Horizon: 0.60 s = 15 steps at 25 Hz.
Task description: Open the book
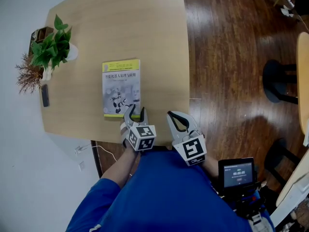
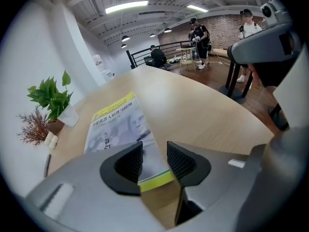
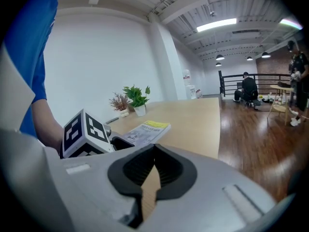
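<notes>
Left to right, we see the person's left forearm, in a blue sleeve [image 1: 104, 197], reaching to the near edge of the light wooden table [image 1: 145, 23]. The left gripper [image 1: 136, 113] tilts steeply down over the near right corner of the grey-white paperback book [image 1: 121, 87]. Its jaws stand wide apart, that corner shows in the gap, and neither pad presses on it. Just beside it, the right gripper [image 1: 179, 121] points more nearly level at the table's near right corner, its jaw tips met on nothing. At the table's left edge we note dried reddish-brown twigs [image 1: 28, 74], whose holder we cannot make out, and a white pot [image 1: 72, 53] holding a leafy green plant [image 1: 50, 47]. The book lies closed and flat, cover up, near the table's near edge. A yellow band crosses its far end, a narrow yellow strip runs along its near edge, and a robot figure is printed between them
</notes>
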Tool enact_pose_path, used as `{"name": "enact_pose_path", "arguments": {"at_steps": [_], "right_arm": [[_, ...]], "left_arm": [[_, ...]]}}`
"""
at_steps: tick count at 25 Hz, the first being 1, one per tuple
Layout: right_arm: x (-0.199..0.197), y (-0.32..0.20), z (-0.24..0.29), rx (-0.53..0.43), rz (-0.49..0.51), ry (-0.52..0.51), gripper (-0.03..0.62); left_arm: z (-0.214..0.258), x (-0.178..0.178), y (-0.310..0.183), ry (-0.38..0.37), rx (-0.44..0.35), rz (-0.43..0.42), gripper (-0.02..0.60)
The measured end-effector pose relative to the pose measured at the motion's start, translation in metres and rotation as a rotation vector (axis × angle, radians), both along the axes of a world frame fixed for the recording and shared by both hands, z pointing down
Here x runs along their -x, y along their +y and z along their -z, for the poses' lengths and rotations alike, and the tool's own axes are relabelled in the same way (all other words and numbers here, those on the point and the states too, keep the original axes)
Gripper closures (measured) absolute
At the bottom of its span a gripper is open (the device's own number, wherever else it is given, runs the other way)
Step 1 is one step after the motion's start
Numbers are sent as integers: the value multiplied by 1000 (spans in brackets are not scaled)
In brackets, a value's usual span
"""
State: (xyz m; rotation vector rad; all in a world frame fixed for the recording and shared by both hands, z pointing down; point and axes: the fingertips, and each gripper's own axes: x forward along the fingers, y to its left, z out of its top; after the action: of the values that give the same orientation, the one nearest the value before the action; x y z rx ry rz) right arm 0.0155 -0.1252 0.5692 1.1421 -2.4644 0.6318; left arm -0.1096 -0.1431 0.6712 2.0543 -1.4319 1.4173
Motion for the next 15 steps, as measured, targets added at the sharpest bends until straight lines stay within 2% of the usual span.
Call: {"name": "enact_pose_path", "arguments": {"at_steps": [7, 15], "right_arm": [[-2, -2, 1, -8, 1, 1, 592], [-11, -2, 2, -12, 14, -5, 592]], "left_arm": [[-4, 6, 0, -27, 14, 22, 425], [-3, 7, 0, -44, 21, 84, 440]]}}
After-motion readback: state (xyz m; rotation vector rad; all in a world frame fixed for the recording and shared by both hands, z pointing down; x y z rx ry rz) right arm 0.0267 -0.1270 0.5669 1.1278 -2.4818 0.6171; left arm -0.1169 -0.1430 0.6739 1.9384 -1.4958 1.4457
